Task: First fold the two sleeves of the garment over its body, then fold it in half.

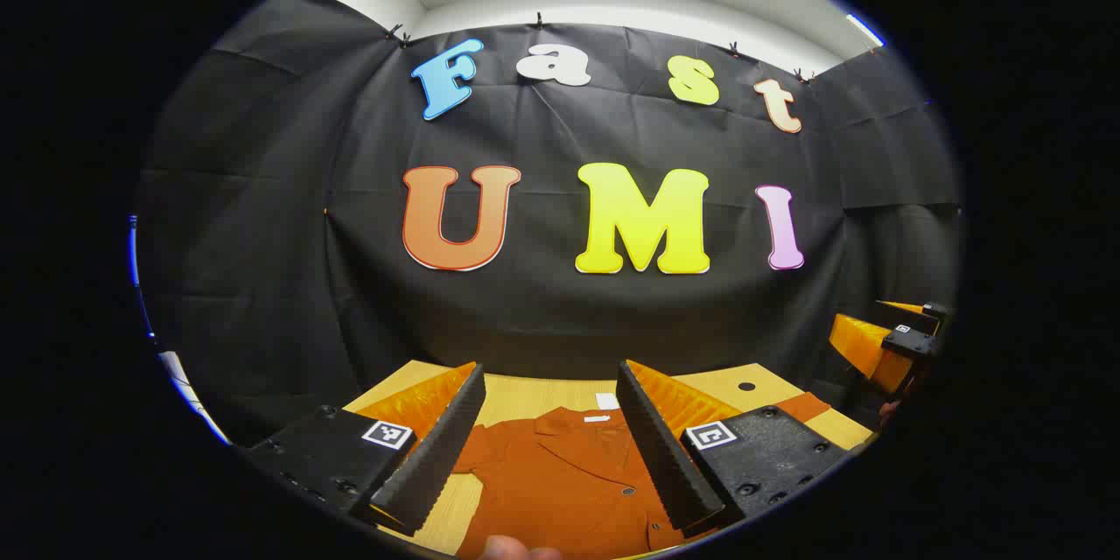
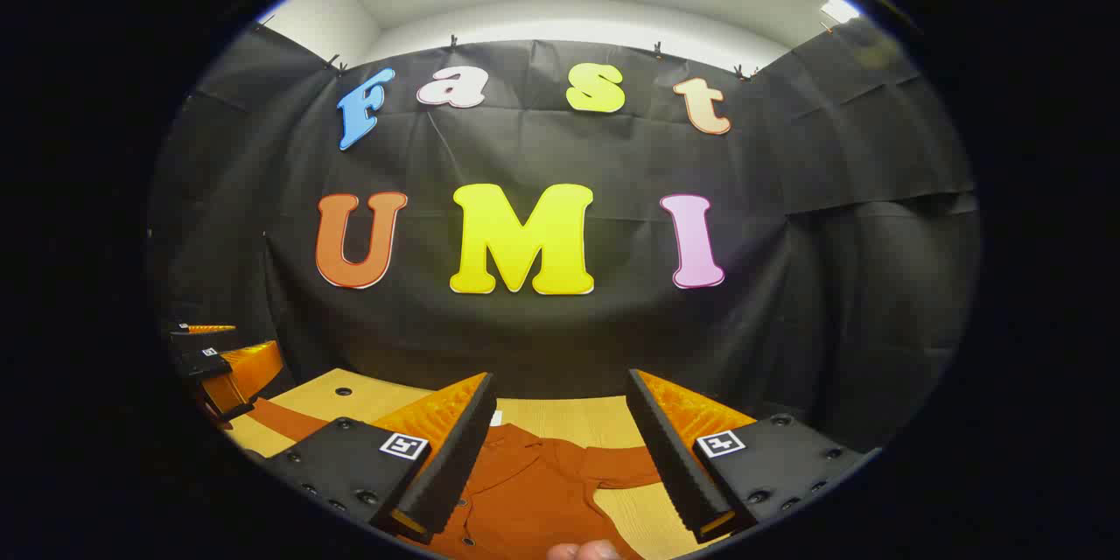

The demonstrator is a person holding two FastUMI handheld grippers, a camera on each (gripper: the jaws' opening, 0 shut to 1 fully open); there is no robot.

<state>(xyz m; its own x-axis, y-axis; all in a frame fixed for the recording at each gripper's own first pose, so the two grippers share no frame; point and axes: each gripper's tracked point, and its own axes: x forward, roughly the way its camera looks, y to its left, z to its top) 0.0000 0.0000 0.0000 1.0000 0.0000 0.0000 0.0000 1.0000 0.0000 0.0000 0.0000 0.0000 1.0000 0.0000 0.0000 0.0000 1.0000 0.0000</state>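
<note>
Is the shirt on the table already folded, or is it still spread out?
Spread out. The shirt lies flat on the table, collar and buttons showing, and one sleeve stretches sideways off the body.

Garment [image 1: 560, 472] flat on table [image 1: 542, 394]

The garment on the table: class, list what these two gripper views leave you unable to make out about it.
- Left gripper view: the left gripper, open, has fingers covering both flanks of the garment; the hem is cut off at the bottom edge.
- Right gripper view: the right gripper, open, hides the shirt's sides; one sleeve shows only in part.
- Whether any fold has been made: cannot tell.
</note>
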